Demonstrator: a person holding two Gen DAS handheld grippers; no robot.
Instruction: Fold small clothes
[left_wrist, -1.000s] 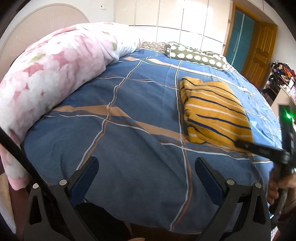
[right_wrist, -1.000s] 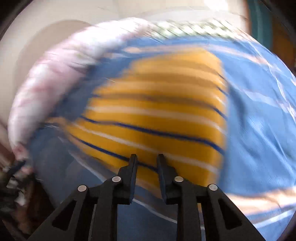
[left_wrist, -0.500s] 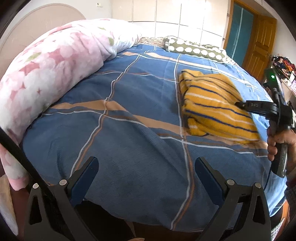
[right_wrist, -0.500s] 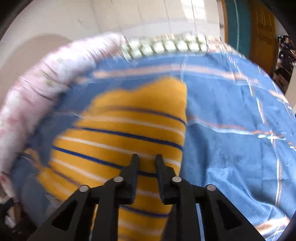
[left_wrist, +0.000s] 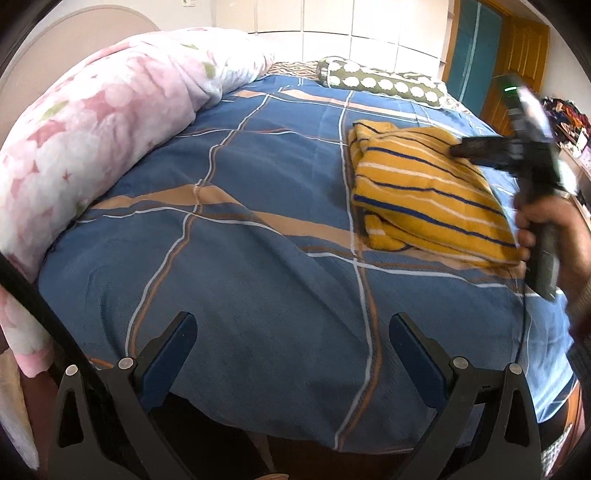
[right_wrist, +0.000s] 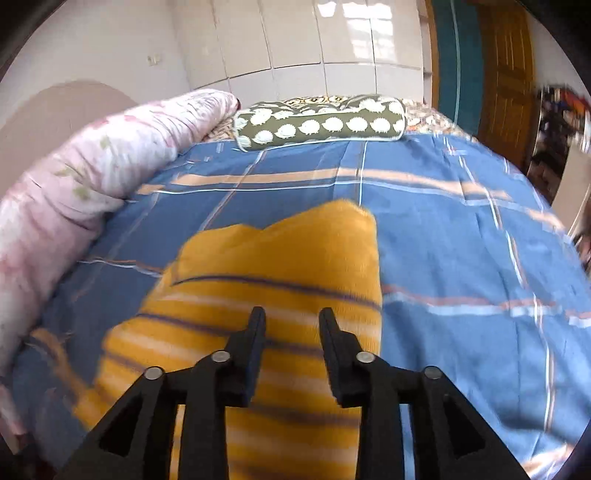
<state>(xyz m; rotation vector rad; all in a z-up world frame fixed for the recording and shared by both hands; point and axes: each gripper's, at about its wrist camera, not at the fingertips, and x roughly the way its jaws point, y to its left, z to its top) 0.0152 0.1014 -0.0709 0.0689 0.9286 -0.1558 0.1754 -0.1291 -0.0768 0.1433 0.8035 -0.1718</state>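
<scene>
Both tongs are empty, the left tongs (left_wrist: 291, 332) gaping wide over bare bedspread (left_wrist: 258, 184), the right tongs (right_wrist: 291, 317) just parting above the folded yellow striped top (right_wrist: 266, 295) lying on the bed's right side, so folding looks finished

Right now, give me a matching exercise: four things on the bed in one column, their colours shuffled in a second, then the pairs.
Things:
1. shirt
2. quilt
3. bolster
4. sheet

Colours:
A. blue with tan and white lines
B. green with white shapes
C. yellow with dark blue and white stripes
D. pink floral

Pairs: 1-C, 2-D, 3-B, 4-A
</scene>
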